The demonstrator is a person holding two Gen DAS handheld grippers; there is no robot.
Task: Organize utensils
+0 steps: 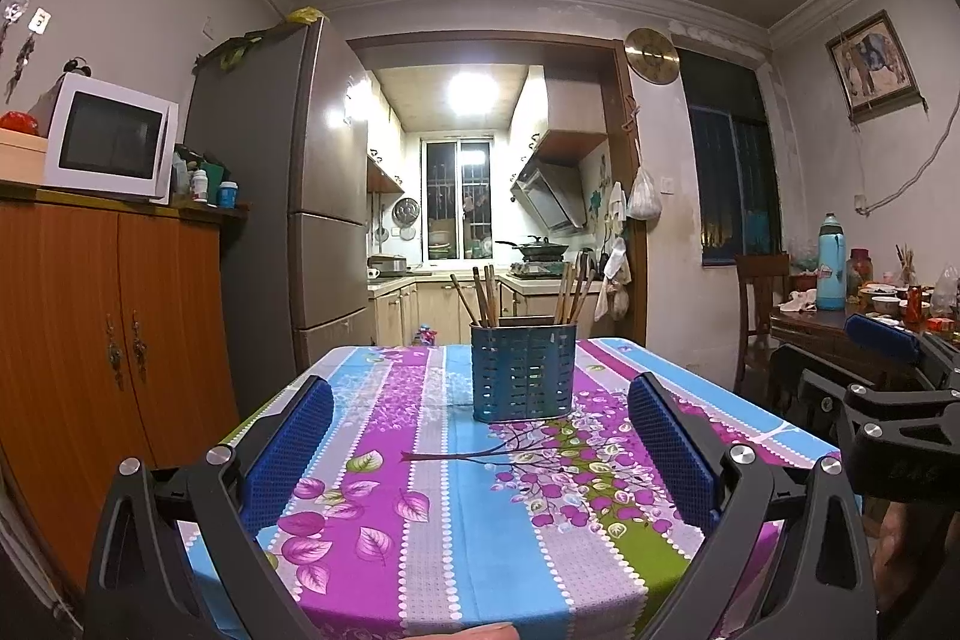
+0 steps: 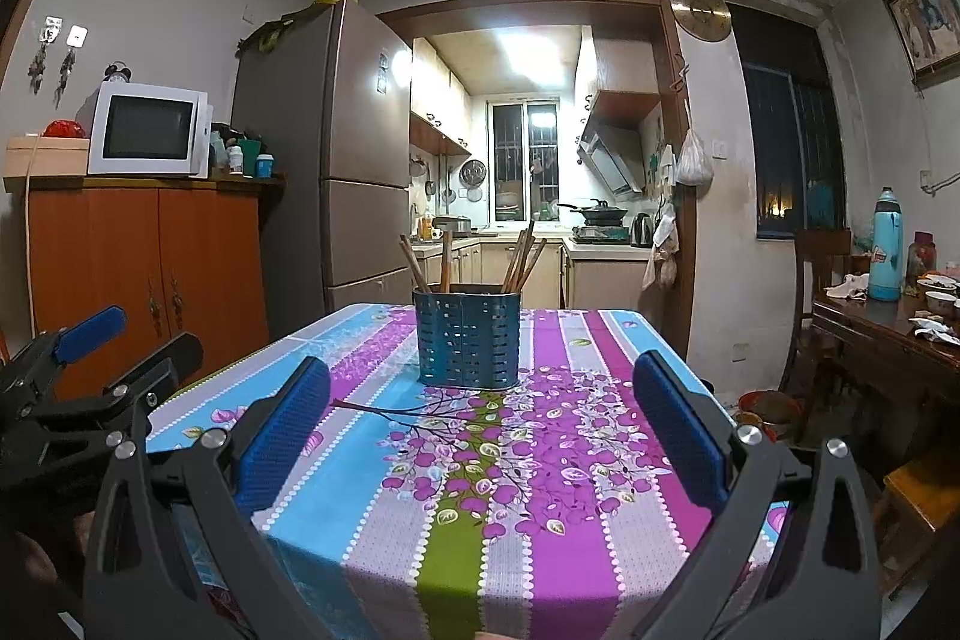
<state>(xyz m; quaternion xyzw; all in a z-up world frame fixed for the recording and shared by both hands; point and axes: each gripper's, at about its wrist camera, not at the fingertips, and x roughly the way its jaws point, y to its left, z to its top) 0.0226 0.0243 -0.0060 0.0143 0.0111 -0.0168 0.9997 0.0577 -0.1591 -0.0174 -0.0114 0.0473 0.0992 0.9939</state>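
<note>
I hold both tongs above the near edge of the counter (image 1: 372, 460), which is draped in a woven cloth striped in blue, purple, grey and green with printed leaves and blossom. My left tongs (image 1: 480, 451) stand wide apart with nothing between them, their blue pads (image 1: 288, 451) dimpled like fine mesh on black hinged arms. My right tongs (image 2: 480, 427) are spread just as wide and also carry nothing; their pads (image 2: 681, 430) have the same ribbed blue texture.

The utensil holder (image 1: 522, 370) sits toward the far middle of the counter, well ahead of both tongs. It is a blue oval caddy with upright walls pierced by rows of small rectangular slots. Wooden chopsticks (image 1: 483, 295) lean out of it in two bunches, one at its left end and one at its right (image 1: 573, 292); they are slim, straight brown sticks, tilted at slight angles.

In the right wrist view the left tongs show at the left edge, beside the counter.
</note>
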